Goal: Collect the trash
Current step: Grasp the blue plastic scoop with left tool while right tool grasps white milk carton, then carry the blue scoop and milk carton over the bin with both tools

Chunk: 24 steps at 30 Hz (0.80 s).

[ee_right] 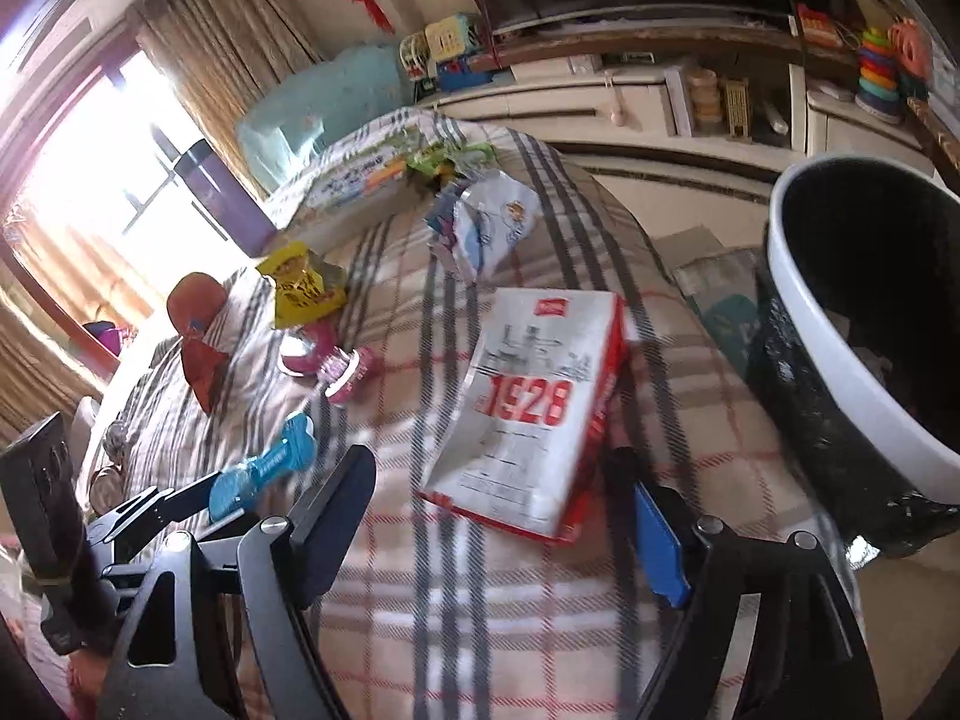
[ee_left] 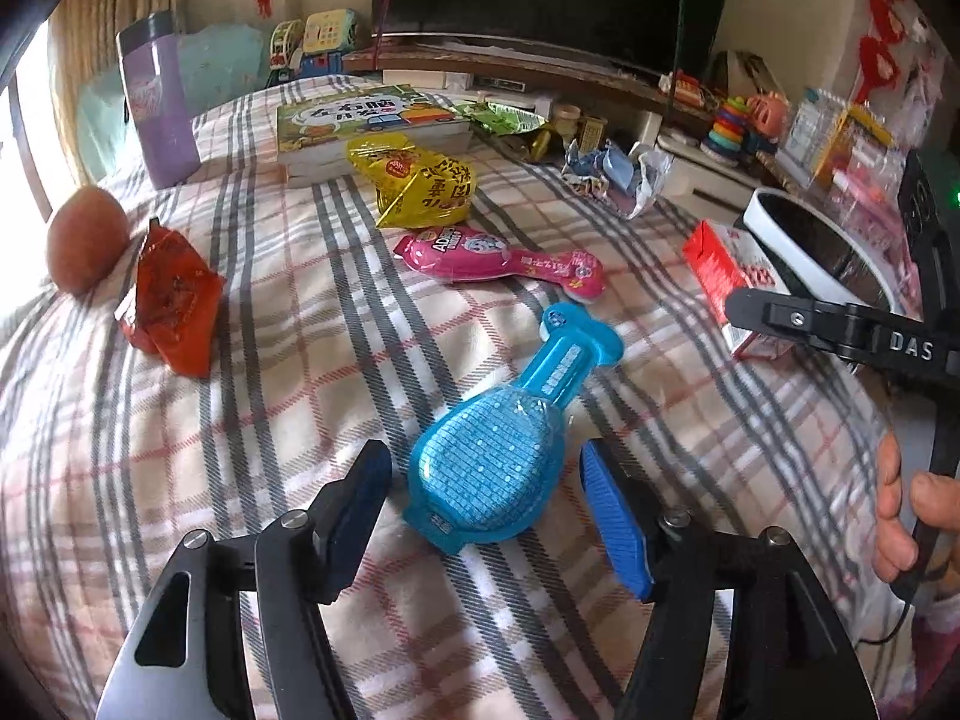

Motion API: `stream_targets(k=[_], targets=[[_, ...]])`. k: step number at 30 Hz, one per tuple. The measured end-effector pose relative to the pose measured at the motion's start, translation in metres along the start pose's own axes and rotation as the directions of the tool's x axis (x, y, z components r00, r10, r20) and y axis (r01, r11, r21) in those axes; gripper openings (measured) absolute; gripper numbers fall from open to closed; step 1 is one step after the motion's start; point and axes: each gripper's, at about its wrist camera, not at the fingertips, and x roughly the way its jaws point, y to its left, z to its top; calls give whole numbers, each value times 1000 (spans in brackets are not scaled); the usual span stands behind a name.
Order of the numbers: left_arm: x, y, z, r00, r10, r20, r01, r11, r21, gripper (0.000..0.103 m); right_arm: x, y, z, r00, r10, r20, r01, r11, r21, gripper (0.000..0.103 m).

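Left gripper (ee_left: 483, 501) gapes around a blue wrapper (ee_left: 498, 450) on the plaid cloth (ee_left: 240, 420). Right gripper (ee_right: 498, 516) spreads wide before a red-white box (ee_right: 534, 402), bin (ee_right: 810, 324) beside. Farther: pink wrapper (ee_left: 480, 255), yellow bag (ee_left: 420, 180), book (ee_left: 366, 126), cabinet (ee_right: 630, 102), curtained window (ee_right: 90, 192).

Paddle-shaped package (ee_left: 501, 450) lies between my left gripper (ee_left: 486, 516) fingers; carton (ee_right: 534, 408) ahead of my right gripper (ee_right: 504, 516), bin (ee_right: 852, 324) beside it, right.
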Motion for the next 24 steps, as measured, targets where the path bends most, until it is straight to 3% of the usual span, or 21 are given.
stream_targets(k=[7, 9, 11, 13, 19, 24], targets=[[14, -2, 0, 1000, 26, -1, -26, 998, 59, 64, 16, 8, -3, 996, -77, 54, 78, 997, -19, 81], [14, -3, 0, 1000, 23, 4, -24, 998, 58, 59, 15, 8, -2, 994, -91, 64, 93, 996, -16, 79], [14, -1, 1, 1000, 21, 5, -21, 999, 49, 51, 13, 6, -2, 992, -100, 79, 101, 995, -12, 70], [13, 2, 2, 1000, 13, 5, -13, 999, 32, 51, 13, 4, -3, 990, -119, 80, 121, 993, -10, 60], [4, 8, 4, 997, -78, 17, 79, 995, -59, 50, 3, 9, -10, 989, -105, 102, 111, 992, -55, 58], [-1, -1, 6, 990, -136, 24, 138, 987, -82, 50, -18, 3, -18, 991, -57, 122, 64, 997, -52, 58]])
